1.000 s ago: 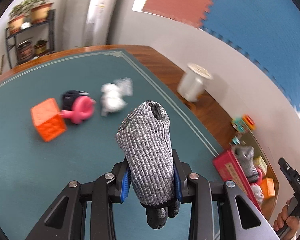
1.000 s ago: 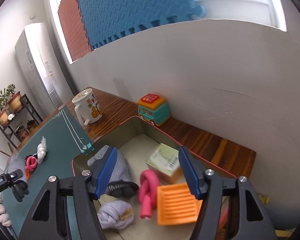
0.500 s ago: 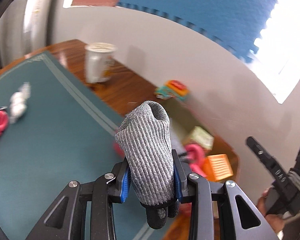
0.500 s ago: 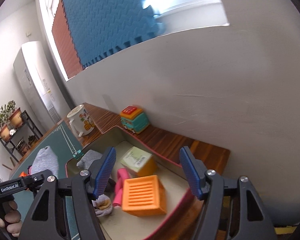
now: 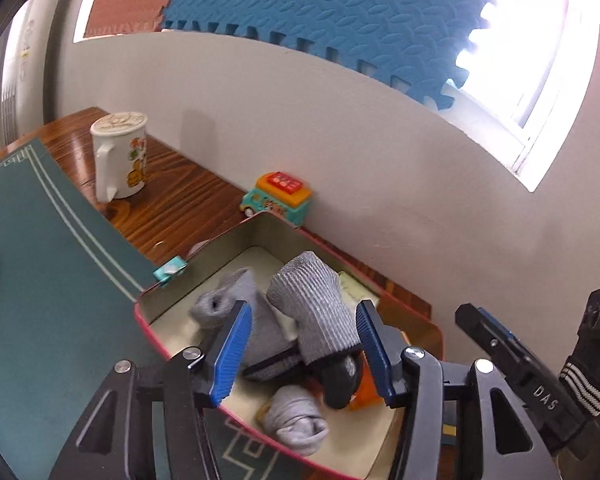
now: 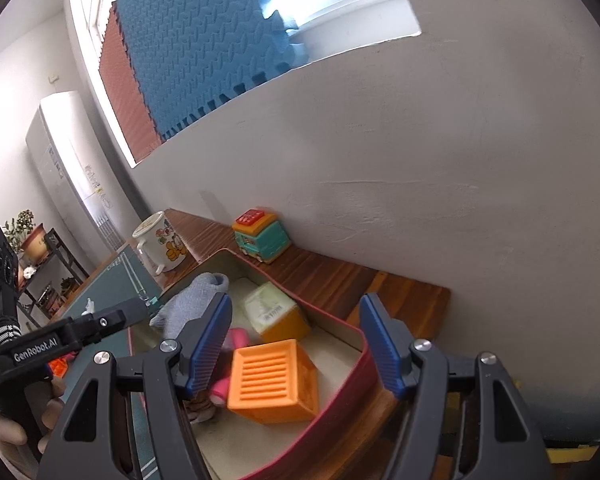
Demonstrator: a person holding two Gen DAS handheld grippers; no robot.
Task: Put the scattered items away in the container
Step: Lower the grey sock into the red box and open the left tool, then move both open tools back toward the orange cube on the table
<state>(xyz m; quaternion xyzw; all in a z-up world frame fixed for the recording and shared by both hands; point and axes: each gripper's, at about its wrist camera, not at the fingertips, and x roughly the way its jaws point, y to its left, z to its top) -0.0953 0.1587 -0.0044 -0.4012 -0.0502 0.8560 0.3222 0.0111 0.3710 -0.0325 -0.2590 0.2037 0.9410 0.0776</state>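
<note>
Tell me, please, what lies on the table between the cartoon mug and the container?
Bare wood, apart from a small teal binder clip by the container rim; the left wrist view shows the mug standing apart.

Grey ribbed sock [image 5: 314,312] upright inside red-rimmed container [image 5: 152,330]

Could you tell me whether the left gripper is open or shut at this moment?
Open. The left gripper has its blue fingers spread, and the grey sock sits loose between them over the container.
</note>
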